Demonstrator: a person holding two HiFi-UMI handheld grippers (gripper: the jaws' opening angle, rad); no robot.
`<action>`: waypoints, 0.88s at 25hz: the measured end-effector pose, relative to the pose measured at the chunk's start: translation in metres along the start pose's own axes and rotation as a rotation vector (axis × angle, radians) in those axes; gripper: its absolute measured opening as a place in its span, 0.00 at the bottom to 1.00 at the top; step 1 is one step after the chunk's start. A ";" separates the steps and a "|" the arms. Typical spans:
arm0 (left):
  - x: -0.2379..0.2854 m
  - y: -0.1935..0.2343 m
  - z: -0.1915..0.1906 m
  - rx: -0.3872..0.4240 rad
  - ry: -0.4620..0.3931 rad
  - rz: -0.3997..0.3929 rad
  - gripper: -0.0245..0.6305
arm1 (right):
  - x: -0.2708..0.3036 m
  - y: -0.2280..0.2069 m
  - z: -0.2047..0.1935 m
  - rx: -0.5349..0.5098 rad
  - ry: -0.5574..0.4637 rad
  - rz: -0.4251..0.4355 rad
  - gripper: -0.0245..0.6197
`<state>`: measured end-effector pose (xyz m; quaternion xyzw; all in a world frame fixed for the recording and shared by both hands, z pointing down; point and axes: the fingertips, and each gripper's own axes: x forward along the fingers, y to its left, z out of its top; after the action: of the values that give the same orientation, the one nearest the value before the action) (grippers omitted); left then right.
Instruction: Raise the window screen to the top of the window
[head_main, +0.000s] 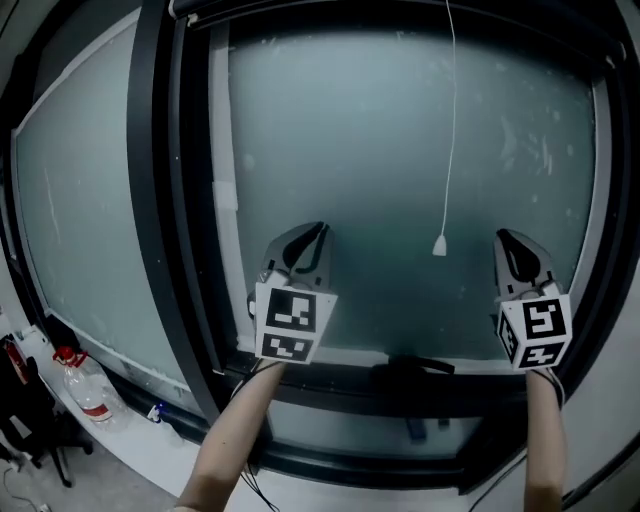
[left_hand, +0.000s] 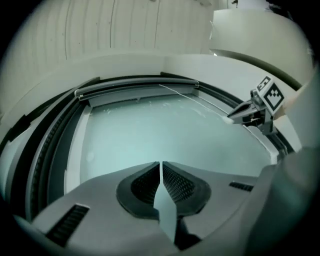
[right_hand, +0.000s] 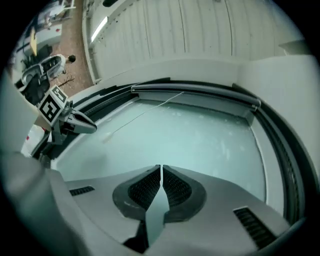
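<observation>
The window's pale frosted pane (head_main: 400, 170) fills the head view, and the screen's dark bar (head_main: 400, 12) lies along the top of the frame. A thin white pull cord with a small end piece (head_main: 440, 245) hangs down the glass. My left gripper (head_main: 318, 232) points up at the lower part of the pane, its jaws shut with nothing between them (left_hand: 161, 165). My right gripper (head_main: 503, 238) stands level with it further right, also shut and empty (right_hand: 161, 168). The cord's end hangs between the two grippers, touching neither.
A thick black mullion (head_main: 165, 200) separates this pane from another frosted pane (head_main: 80, 200) on the left. A dark handle (head_main: 415, 368) sits on the lower frame between my arms. A plastic bottle with a red cap (head_main: 85, 385) lies low at the left.
</observation>
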<state>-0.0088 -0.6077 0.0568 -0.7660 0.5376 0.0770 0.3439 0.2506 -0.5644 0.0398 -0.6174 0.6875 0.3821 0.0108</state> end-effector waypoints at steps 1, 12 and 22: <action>-0.011 -0.011 -0.019 -0.011 0.030 -0.010 0.07 | -0.009 0.015 -0.018 0.036 0.029 0.029 0.07; -0.155 -0.115 -0.188 -0.365 0.208 0.011 0.05 | -0.142 0.173 -0.130 0.378 0.124 0.066 0.07; -0.271 -0.210 -0.222 -0.537 0.334 -0.298 0.05 | -0.231 0.274 -0.168 0.535 0.334 0.122 0.07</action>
<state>0.0080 -0.4950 0.4492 -0.9013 0.4292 0.0379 0.0449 0.1475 -0.4754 0.4109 -0.6045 0.7916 0.0812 0.0366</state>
